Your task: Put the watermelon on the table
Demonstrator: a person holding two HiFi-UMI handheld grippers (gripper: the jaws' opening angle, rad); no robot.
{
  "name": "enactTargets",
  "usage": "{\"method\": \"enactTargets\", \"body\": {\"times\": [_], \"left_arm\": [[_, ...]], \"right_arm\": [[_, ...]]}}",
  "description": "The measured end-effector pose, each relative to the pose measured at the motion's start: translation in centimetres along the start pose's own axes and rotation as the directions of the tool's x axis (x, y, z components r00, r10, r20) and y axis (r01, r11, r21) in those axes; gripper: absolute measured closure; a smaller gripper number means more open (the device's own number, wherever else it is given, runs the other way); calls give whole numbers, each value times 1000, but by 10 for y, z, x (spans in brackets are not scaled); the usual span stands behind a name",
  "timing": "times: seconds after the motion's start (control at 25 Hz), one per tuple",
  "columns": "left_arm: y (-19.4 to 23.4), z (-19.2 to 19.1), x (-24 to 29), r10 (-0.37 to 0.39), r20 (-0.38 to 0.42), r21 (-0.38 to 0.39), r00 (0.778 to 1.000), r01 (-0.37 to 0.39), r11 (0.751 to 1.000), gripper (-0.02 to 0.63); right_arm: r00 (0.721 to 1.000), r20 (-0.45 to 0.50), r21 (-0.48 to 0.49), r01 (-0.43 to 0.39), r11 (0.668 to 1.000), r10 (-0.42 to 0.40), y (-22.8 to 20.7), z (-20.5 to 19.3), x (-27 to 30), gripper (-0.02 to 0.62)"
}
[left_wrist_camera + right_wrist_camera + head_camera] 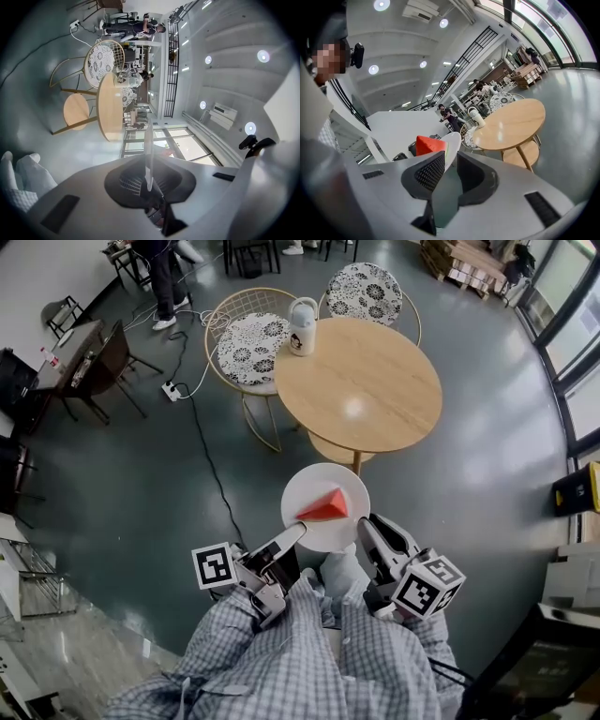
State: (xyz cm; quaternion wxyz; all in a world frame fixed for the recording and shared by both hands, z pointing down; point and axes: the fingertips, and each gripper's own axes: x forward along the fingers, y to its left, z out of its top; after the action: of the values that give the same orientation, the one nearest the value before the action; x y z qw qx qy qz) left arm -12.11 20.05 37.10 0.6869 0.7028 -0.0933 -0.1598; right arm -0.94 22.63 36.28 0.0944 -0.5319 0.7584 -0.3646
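My left claw pinches the near-left rim of the white plate, jaws almost together with the thin edge clamped between them. My right claw sits at the plate's near-right rim with its jaws spread. The rim runs between them, but the pads do not press on it. The red watermelon wedge lies on the plate, held in the air over the grey floor. Beyond stands the round wooden worktop, the plate short of its near edge. A white jug stands at its far-left edge, with two patterned chairs behind.
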Motion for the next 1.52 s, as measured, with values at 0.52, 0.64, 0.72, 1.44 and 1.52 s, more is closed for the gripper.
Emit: {"method": "enactTargets", "body": {"times": [0.52,0.64,0.72,1.44,1.52], "left_arm": [[16,33,26,16,66,-3,998,-15,1000,569],[19,48,39,22,85,-1,996,-22,1000,569],[22,57,51,24,99,1,995,-24,1000,569],[43,130,149,50,221,0,974,-51,999,571],[49,135,156,60,226,-4,972,-61,998,570]], "right_arm": [[999,-40,35,-26,999,28,-30,24,40,525],[998,-46,32,-37,999,38,-41,35,55,525],[997,-51,35,-49,998,51,-51,45,65,525],[973,-193,39,-120,992,126,-129,125,145,525],[971,-202,68,-118,991,129,-139,128,152,526]]}}
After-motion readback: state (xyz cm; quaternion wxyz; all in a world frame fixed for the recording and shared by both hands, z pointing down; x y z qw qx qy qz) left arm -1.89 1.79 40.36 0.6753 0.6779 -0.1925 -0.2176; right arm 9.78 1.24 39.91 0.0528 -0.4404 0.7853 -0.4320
